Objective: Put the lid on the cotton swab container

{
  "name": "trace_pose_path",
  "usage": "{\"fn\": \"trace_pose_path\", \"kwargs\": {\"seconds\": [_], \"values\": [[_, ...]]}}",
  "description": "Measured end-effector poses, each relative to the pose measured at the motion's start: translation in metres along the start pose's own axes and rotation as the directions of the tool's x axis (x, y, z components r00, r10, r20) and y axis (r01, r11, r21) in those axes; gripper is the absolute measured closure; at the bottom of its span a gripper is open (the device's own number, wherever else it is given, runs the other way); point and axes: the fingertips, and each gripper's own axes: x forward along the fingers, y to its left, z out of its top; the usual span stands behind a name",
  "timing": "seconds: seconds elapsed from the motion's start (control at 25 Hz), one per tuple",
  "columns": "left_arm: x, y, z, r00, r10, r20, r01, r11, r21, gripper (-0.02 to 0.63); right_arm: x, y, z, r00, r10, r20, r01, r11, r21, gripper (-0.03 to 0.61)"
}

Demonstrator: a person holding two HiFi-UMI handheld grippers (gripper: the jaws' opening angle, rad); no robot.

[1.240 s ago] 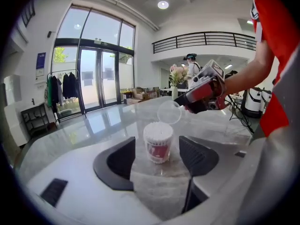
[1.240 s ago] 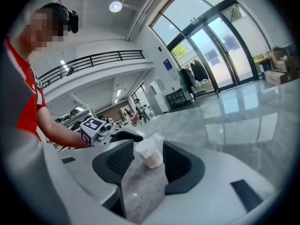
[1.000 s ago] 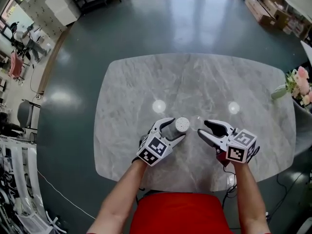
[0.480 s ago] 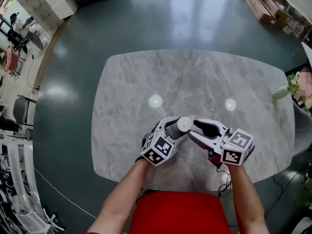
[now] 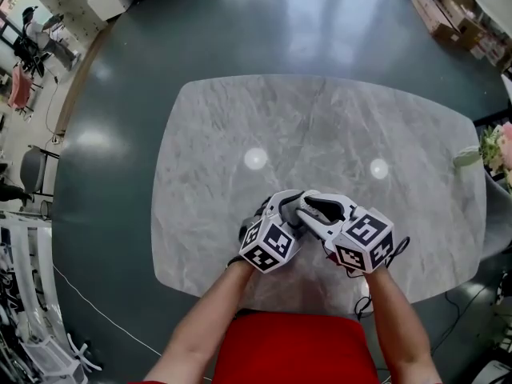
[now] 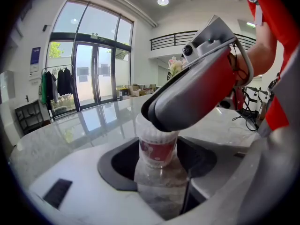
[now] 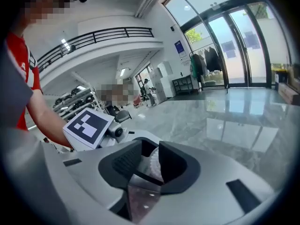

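1. The cotton swab container [image 6: 157,146] stands on the table [image 5: 240,134], clasped round its body by the left hand-held gripper [image 6: 159,160].
2. The right hand-held gripper [image 7: 150,166] sits over the container's mouth. Its jaws have just been closing and now pinch a white ribbed piece [image 7: 152,168] — lid rim or swab heads, I cannot tell.
3. To cap well, hold the left steady, keep the lid level and centred, and press straight down — a tilt would likely jam one edge.
4. Count: one container, one table, two grippers.
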Motion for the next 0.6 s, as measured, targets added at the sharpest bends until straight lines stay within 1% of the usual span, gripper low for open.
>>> {"fn": "trace_pose_path", "kwargs": {"seconds": [0.08,0.16,0.24,0.4,0.44,0.48,0.6], "values": [[-0.0003,-0.0001,-0.0003,1.000,0.007,-0.004,-0.007,1.000,0.002,0.328,0.0012,-0.0029,-0.0014,0.999,-0.037,-0.017,0.037,0.999,-0.029,0.493],[-0.0001,-0.0001,0.0000,1.000,0.016,-0.009,-0.016,1.000,0.008,0.328,0.0016,-0.0055,-0.0015,0.998,-0.052,-0.030,0.052,0.998,-0.025,0.497],[0.0008,0.0004,-0.0003,1.000,0.024,-0.011,-0.024,1.000,0.010,0.328,0.0023,-0.0067,-0.0014,0.998,-0.048,-0.042,0.048,0.999,-0.013,0.511],[0.0015,0.0000,-0.0003,1.000,0.028,-0.012,-0.028,1.000,0.002,0.324,0.0013,-0.0070,-0.0016,0.998,-0.041,-0.043,0.041,0.999,-0.005,0.511],[0.0011,0.0000,0.0000,1.000,0.030,-0.009,-0.030,1.000,-0.004,0.324,0.0008,-0.0072,-0.0013,0.999,-0.035,-0.036,0.035,0.999,0.007,0.501],[0.0002,0.0004,0.0005,0.999,0.034,-0.003,-0.034,0.999,-0.011,0.324,0.0004,-0.0072,-0.0010,0.999,-0.027,-0.027,0.027,0.999,0.018,0.478],[-0.0059,0.0025,0.0031,0.998,0.053,0.025,-0.052,0.998,-0.040,0.304,-0.0045,-0.0061,0.0023,1.000,0.000,0.021,-0.001,0.999,0.038,0.477]]}}
